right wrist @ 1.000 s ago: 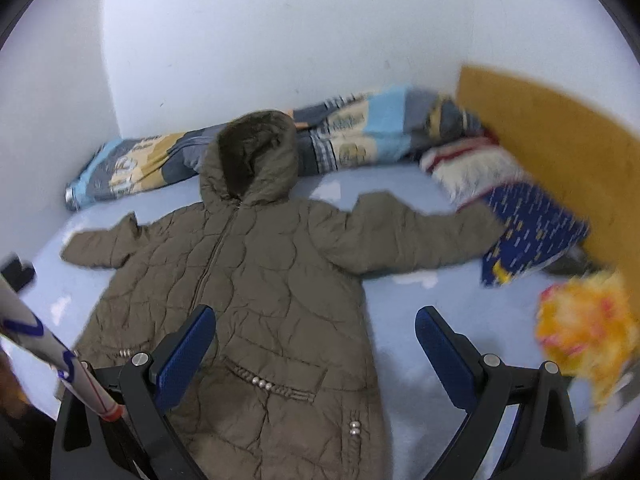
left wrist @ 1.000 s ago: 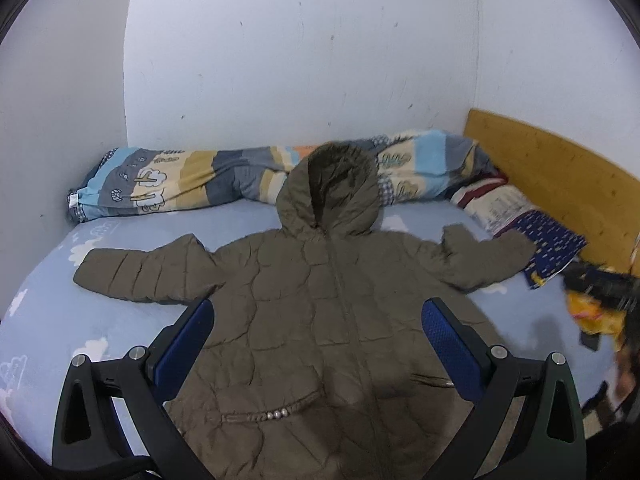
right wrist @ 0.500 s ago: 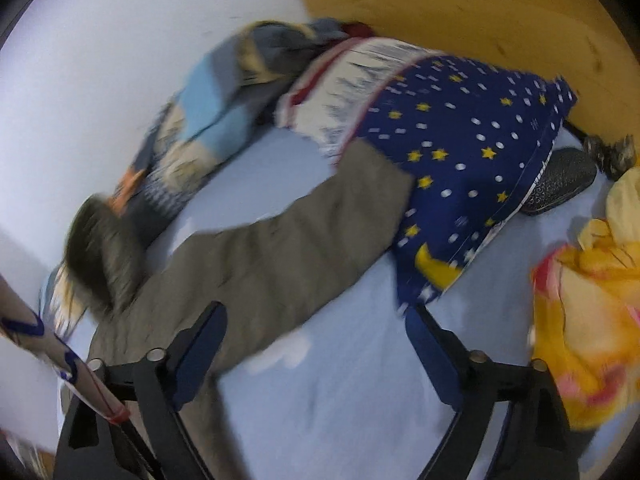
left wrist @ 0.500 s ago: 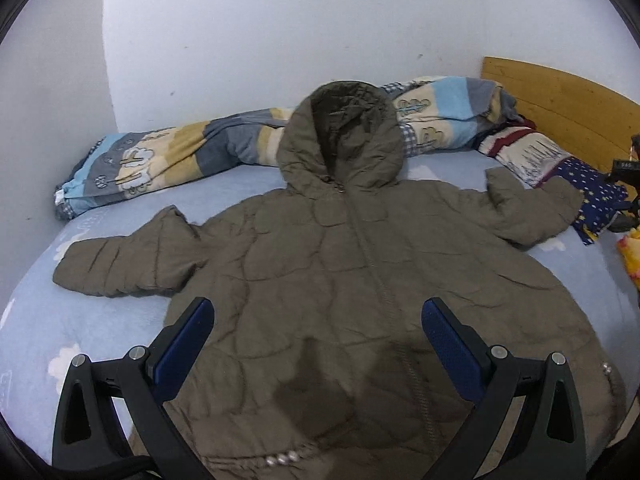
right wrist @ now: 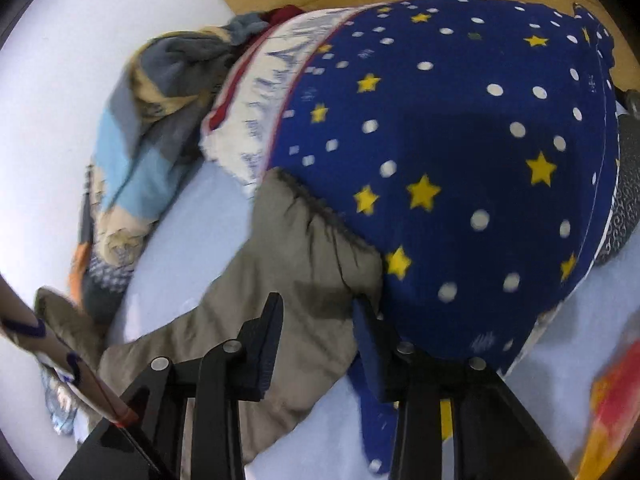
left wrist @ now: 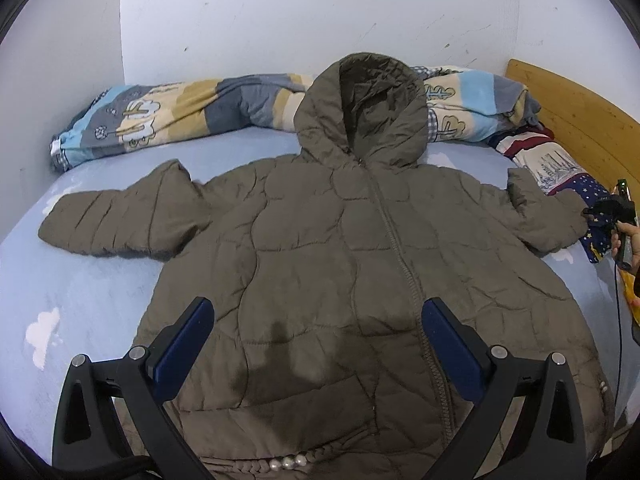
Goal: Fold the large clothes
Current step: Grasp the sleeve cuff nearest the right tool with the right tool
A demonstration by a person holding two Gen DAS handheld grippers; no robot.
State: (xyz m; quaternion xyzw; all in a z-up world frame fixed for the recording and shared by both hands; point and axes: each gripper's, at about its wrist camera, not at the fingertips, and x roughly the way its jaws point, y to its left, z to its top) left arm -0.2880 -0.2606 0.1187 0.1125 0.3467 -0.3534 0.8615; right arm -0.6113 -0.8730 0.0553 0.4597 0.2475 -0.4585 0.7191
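An olive quilted hooded jacket [left wrist: 340, 264] lies flat, front up, on the light blue bed [left wrist: 80, 280], sleeves spread to both sides. My left gripper [left wrist: 316, 340] is open and empty, hovering over the jacket's lower front. My right gripper [right wrist: 318, 320] is down at the end of the jacket's right sleeve [right wrist: 288, 280], its jaws narrowed around the sleeve cuff where it meets a blue star-patterned pillow [right wrist: 460, 160]. The right gripper also shows in the left wrist view [left wrist: 612, 220] at that sleeve's end.
A rolled striped blanket [left wrist: 180, 112] lies along the wall behind the hood. A wooden headboard [left wrist: 572, 120] stands at the right, with a red-and-white pillow [left wrist: 544, 156]. A yellow-red cloth [right wrist: 612, 412] lies near the bed's right edge.
My right gripper has moved from over the jacket's hem to the right sleeve end and narrowed its jaws around the cuff. My left gripper has moved closer over the jacket body.
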